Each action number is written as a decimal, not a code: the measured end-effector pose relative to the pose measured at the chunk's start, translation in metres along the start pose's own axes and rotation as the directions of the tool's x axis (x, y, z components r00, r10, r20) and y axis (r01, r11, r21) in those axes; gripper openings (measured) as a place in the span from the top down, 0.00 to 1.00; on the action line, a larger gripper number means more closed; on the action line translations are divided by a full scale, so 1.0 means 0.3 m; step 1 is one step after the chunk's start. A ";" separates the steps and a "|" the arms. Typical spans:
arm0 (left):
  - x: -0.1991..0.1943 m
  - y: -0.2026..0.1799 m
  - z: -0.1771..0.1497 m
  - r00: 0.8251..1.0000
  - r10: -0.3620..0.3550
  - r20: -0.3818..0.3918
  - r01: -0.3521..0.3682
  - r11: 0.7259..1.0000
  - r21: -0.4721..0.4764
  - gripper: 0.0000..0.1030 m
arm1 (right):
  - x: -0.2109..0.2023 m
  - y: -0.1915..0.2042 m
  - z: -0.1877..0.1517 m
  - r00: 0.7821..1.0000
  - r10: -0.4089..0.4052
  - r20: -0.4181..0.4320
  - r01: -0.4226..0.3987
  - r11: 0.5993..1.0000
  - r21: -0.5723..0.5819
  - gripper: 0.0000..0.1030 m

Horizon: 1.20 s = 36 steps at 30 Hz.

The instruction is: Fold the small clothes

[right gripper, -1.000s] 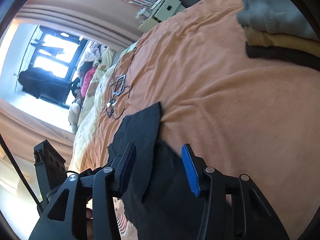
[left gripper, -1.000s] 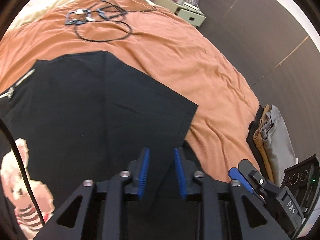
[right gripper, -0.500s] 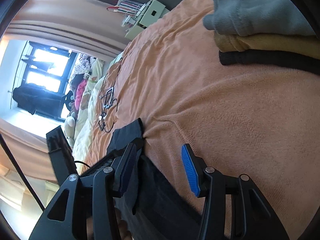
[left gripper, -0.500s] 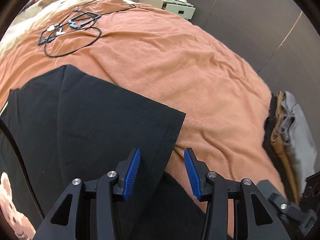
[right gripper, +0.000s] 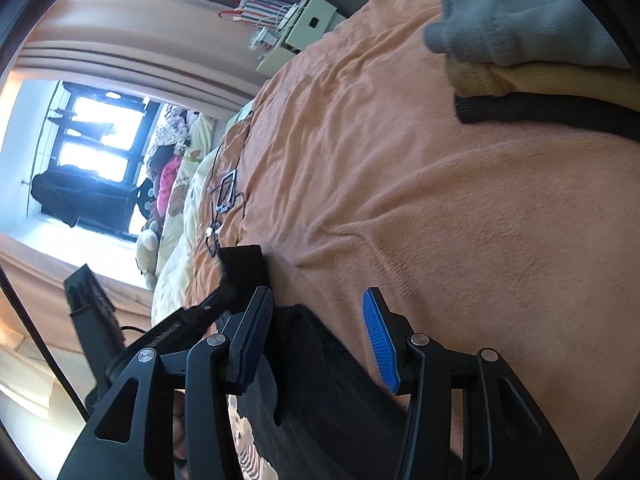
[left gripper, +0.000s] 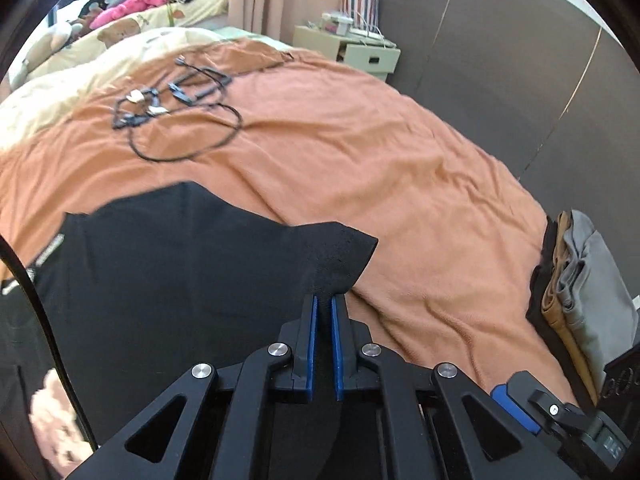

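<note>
On orange bedspread [left gripper: 360, 152]: left gripper [left gripper: 324, 308] now clamping black tee [left gripper: 168, 272] corner, was open; right gripper [right gripper: 316, 320] gaping, empty. Fold starting.

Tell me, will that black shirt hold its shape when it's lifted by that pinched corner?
Probably not. The black shirt already peaks into a soft tent where the left gripper pinches it, so it looks floppy. It seems light, since a small pinch raises the corner. The rest likely drags along the orange blanket.
</note>
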<state>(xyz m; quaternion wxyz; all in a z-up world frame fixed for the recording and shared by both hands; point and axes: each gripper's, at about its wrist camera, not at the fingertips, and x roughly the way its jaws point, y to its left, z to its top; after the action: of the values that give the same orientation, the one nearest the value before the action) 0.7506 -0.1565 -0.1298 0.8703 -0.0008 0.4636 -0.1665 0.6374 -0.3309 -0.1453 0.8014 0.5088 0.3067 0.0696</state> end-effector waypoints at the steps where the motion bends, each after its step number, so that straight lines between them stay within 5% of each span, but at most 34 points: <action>1: -0.030 0.025 0.004 1.000 0.006 0.008 -0.006 1.000 -0.008 0.93 | 0.002 0.006 -0.003 1.000 0.003 -0.003 -0.003 1.000 -0.005 0.56; 15: -0.229 0.322 -0.056 0.995 0.086 0.055 -0.075 0.980 -0.186 0.93 | 0.037 0.057 -0.030 0.999 0.019 -0.034 -0.020 0.998 -0.057 0.56; 28: -0.225 0.570 -0.151 0.970 0.241 -0.031 -0.237 0.910 -0.340 0.93 | 0.054 0.084 -0.041 0.999 0.003 -0.038 -0.006 0.997 -0.074 0.56; 36: -0.173 0.552 -0.169 0.994 0.109 -0.023 -0.110 0.934 -0.341 0.93 | 0.078 0.107 -0.057 0.999 -0.005 -0.053 0.000 0.995 -0.103 0.56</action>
<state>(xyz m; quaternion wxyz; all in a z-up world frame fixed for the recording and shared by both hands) 0.7310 0.0227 -0.1426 0.8640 -0.1256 0.4863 -0.0349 0.6529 -0.2925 -0.1327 0.8181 0.4645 0.3246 0.0978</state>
